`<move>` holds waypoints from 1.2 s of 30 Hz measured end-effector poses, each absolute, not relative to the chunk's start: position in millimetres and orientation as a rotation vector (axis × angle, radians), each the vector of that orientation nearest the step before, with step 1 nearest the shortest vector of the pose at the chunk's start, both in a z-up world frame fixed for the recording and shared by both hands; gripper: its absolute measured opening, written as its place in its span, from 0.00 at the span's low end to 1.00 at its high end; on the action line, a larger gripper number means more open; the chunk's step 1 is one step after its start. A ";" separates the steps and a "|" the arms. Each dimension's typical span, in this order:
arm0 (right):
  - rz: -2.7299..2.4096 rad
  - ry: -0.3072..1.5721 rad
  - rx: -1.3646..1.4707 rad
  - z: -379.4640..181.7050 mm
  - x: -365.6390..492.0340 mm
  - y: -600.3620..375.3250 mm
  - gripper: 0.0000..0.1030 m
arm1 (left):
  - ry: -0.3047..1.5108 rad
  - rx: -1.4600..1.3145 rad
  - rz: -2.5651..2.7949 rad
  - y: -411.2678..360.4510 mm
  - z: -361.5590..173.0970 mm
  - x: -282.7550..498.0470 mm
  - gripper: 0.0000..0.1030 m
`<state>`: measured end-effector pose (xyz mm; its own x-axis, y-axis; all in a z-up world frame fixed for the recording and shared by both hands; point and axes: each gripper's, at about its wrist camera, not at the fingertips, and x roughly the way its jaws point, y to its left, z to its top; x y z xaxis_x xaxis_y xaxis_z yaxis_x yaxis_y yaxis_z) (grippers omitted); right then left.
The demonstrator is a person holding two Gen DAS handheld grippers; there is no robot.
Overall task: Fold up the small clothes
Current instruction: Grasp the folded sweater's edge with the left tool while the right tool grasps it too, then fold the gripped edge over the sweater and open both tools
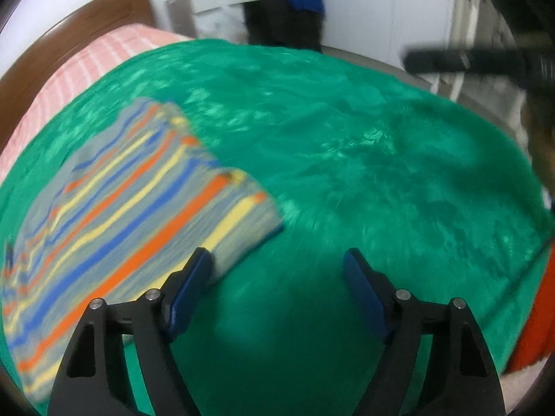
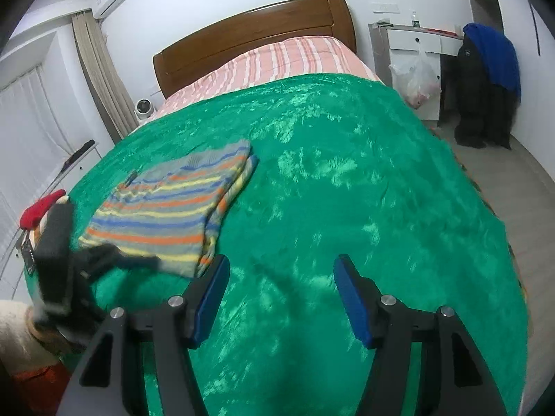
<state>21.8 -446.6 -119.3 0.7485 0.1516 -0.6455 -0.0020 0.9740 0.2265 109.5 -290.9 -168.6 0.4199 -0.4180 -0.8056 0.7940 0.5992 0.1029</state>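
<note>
While the green blanket (image 2: 347, 180) fills almost the whole of both views, the striped garment (image 2: 173, 211) lies folded flat on it, a neat stack of grey, orange, blue and yellow bands, on the left part of the bed! Look at the left gripper (image 1: 277, 263): its blue pads (image 1: 189, 294) stand well apart with nothing between them, only bare green plush in the gap, and the near corner of the folded piece sits just beside the left-hand finger, partly hidden behind its tip; whether it touches I cannot tell, because that view is smeared with blur. Over to the right gripper (image 2: 281, 274): jaws spread too, empty, hanging over open blanket, and the garment lies up and to the left of it, its nearest folded edge close to the left fingertip. From the right wrist view you catch the other tool as a dark blurred shape at the left edge, over the near left corner of the stack. Beyond the blanket a pink striped sheet (image 2: 288, 59) runs up to a brown wooden headboard (image 2: 253, 31), and a white desk (image 2: 416, 43) stands by the wall with a blue cloth (image 2: 496, 59) draped over something dark beside it.
</note>
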 end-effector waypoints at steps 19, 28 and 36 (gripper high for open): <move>0.426 1.033 0.641 -194.6 270.6 -390.1 0.08 | 0.847 0.050 -0.737 -216.0 -134.1 147.1 0.07; 0.595 0.931 0.448 -102.2 304.6 -239.7 0.07 | 0.775 -0.297 -0.578 -51.2 -91.5 158.7 0.07; 0.646 1.033 0.288 -136.0 354.9 -80.4 0.08 | 0.824 -0.397 -0.348 51.9 -123.6 162.8 0.08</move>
